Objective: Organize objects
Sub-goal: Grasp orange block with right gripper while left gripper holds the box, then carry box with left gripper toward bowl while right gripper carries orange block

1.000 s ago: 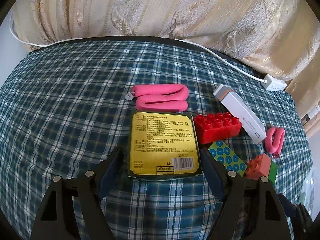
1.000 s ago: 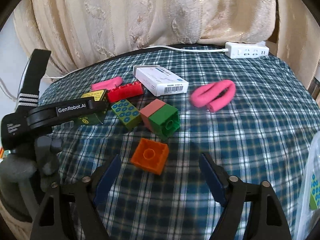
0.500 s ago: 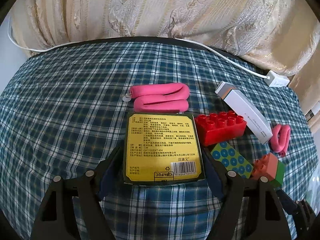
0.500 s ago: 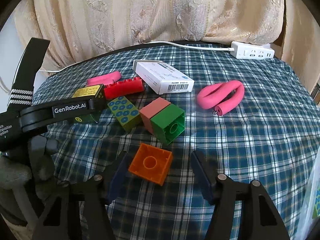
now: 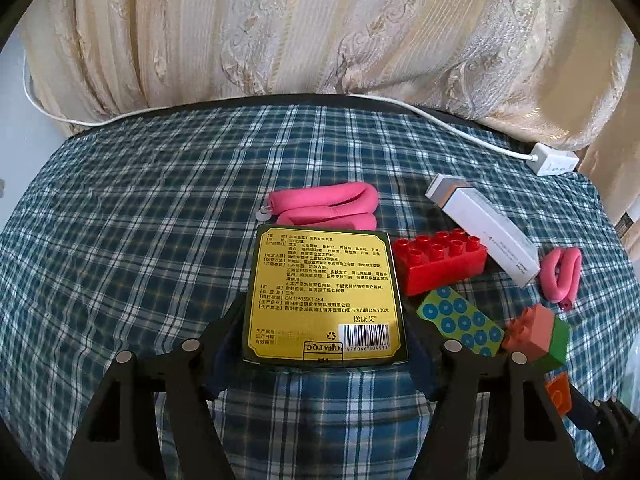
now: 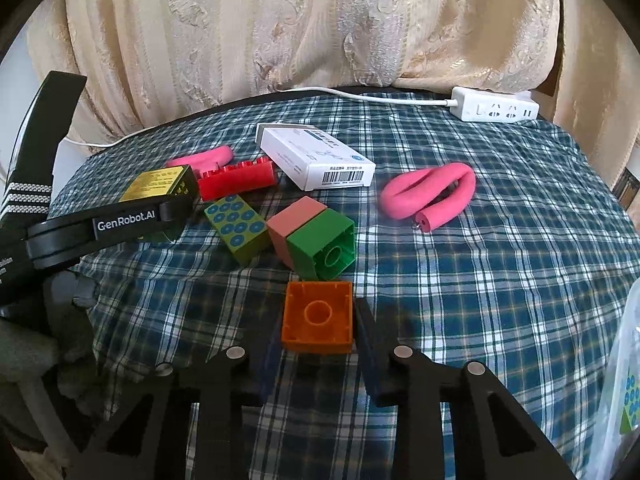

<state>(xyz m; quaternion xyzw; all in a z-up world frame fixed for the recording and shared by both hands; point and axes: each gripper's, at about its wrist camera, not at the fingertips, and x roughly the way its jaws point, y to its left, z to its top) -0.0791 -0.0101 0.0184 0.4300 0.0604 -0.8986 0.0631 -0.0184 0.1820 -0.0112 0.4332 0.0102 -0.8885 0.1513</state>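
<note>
Backdrop: cream patterned curtain [image 5: 320, 32] fills the upper half of both views.
Worktop: round, covered by a blue-green plaid cloth [image 5: 140, 216]; white power strip [image 6: 494, 109] at its far edge, upper right of the right wrist view, its cord running left along the rim.
Left hand-held gripper [image 5: 325, 332]: lower centre of the left wrist view; fingers pressed to both long sides of the yellow box [image 5: 325, 292], clamped on it. Box lies flat, printed label and barcode facing up.
Right hand-held gripper [image 6: 318, 342]: lower centre of the right wrist view; fingers closed against both sides of the orange block [image 6: 318, 316], hollow underside facing the camera.
Red brick [image 5: 440, 260]: just beside the yellow box, on its right, studs up.
Dotted green brick [image 5: 460, 322]: below the red brick in frame, near it.
Pink-and-green block pair [image 6: 312, 236]: joined, centre of the right wrist view, just above the orange block.
White carton [image 6: 316, 158]: upper centre of the right wrist view, behind the red brick.
Pink foam loops: one [image 5: 324, 208] touching the far edge of the yellow box; another [image 6: 430, 196] right of centre in the right wrist view, well apart from the bricks.
Right edge: clear plastic bag [image 6: 624, 380], contents unclear.
</note>
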